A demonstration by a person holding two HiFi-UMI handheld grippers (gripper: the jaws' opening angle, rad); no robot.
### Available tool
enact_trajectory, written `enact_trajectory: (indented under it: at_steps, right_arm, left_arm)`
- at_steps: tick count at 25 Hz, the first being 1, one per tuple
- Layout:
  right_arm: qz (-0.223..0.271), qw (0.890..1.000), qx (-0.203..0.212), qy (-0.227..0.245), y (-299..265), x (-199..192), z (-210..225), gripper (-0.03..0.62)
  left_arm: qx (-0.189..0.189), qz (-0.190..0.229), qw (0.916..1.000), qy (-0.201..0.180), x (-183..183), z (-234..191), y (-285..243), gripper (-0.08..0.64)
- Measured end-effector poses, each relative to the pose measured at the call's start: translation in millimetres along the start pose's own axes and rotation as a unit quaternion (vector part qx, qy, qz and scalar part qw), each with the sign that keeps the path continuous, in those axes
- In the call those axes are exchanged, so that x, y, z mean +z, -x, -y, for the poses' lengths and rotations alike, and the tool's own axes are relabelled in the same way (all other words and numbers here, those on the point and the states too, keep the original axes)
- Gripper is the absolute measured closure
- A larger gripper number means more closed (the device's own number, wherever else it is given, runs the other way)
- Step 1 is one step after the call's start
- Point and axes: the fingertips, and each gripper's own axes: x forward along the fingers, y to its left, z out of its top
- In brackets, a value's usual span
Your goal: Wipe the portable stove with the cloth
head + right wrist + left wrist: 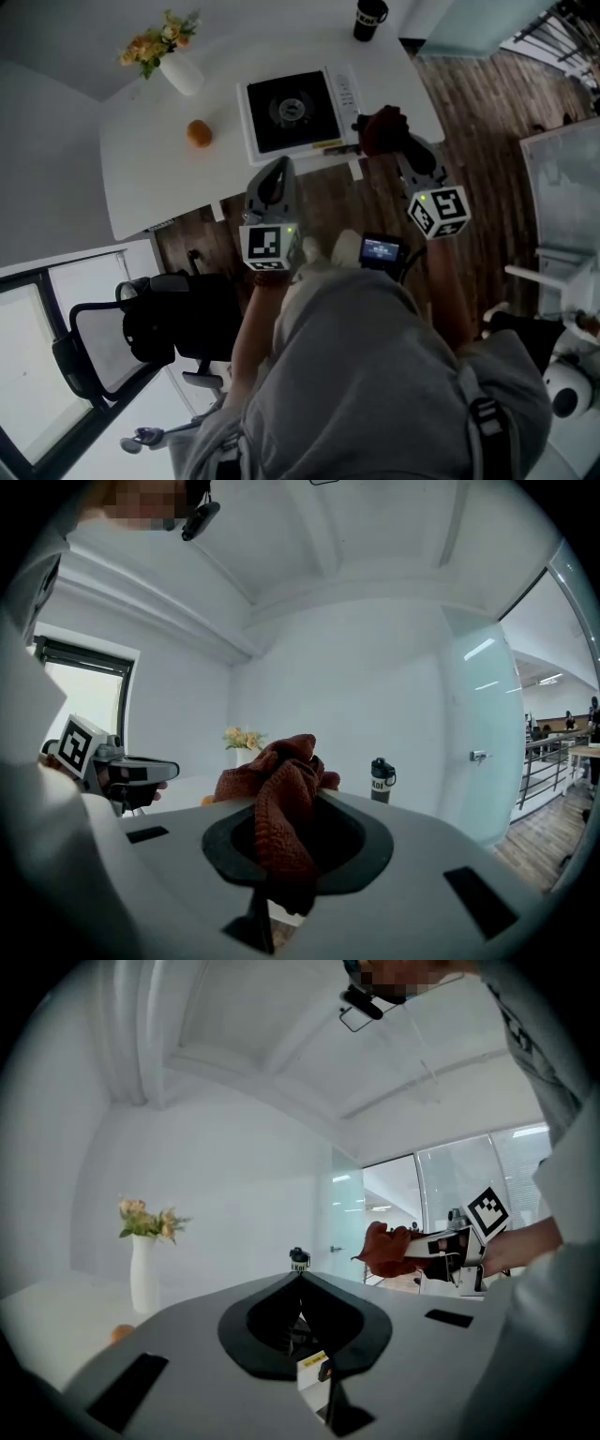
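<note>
Approach step, wiping not yet begun. Right gripper [400, 147] pinching cloth [379, 127] in air, just beside stove [289, 111] on table [150, 178]. Left gripper [275, 174] pressed together, empty. Next: lower cloth onto stove top, rub.

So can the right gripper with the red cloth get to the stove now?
Probably yes. The right gripper, shut on the cloth, is at the edge of the table right beside the stove, and nothing stands between them.

Grey hoodie [394, 375] worn; grey left tongs [280, 165] and right tongs [384, 137] bear black-and-white marker cubes [263, 246].
</note>
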Motion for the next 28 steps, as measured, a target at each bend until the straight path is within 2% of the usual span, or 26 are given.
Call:
enact_trajectory:
  at_steps: [3, 7, 11, 15, 17, 21, 26, 28]
  right_arm:
    - [-0.011, 1.000, -0.012, 0.010, -17.8, -2.0, 26.2, 0.517]
    - [-0.017, 0.999, -0.036, -0.015, -52.5, -8.8, 60.9, 0.517]
    - [-0.013, 1.000, -0.026, -0.010, -84.1, -5.8, 86.9, 0.517]
    - [0.002, 1.000, -0.004, -0.014, -110.1, -4.8, 106.1, 0.517]
    - [0.000, 1.000, 0.007, -0.012, -124.2, -11.3, 114.7, 0.517]
    - [-0.018, 1.000, 0.014, -0.009, -145.0, -29.7, 125.1, 0.517]
    - [-0.018, 1.000, 0.011, 0.014, -157.1, -19.9, 136.7, 0.517]
    - [-0.020, 1.000, 0.009, 0.022, -157.5, -16.0, 143.2, 0.517]
  left_arm:
    - [0.002, -0.006, 0.9999, 0.016, -14.2, -11.2, -12.6, 0.531]
    - [0.020, -0.031, 0.9991, 0.020, -23.0, -34.0, -29.0, 0.531]
    - [0.035, -0.052, 0.9980, 0.014, -25.0, -42.6, -57.1, 0.531]
    - [0.044, -0.055, 0.9975, 0.006, -18.1, -42.9, -89.0, 0.531]
    - [0.049, -0.052, 0.9974, 0.008, -13.5, -39.7, -103.0, 0.531]
    - [0.047, -0.068, 0.9964, -0.015, -22.4, -34.6, -106.4, 0.531]
    - [0.063, -0.051, 0.9966, 0.012, -29.6, -54.6, -115.8, 0.531]
    - [0.057, -0.042, 0.9975, 0.006, -30.2, -55.8, -127.3, 0.531]
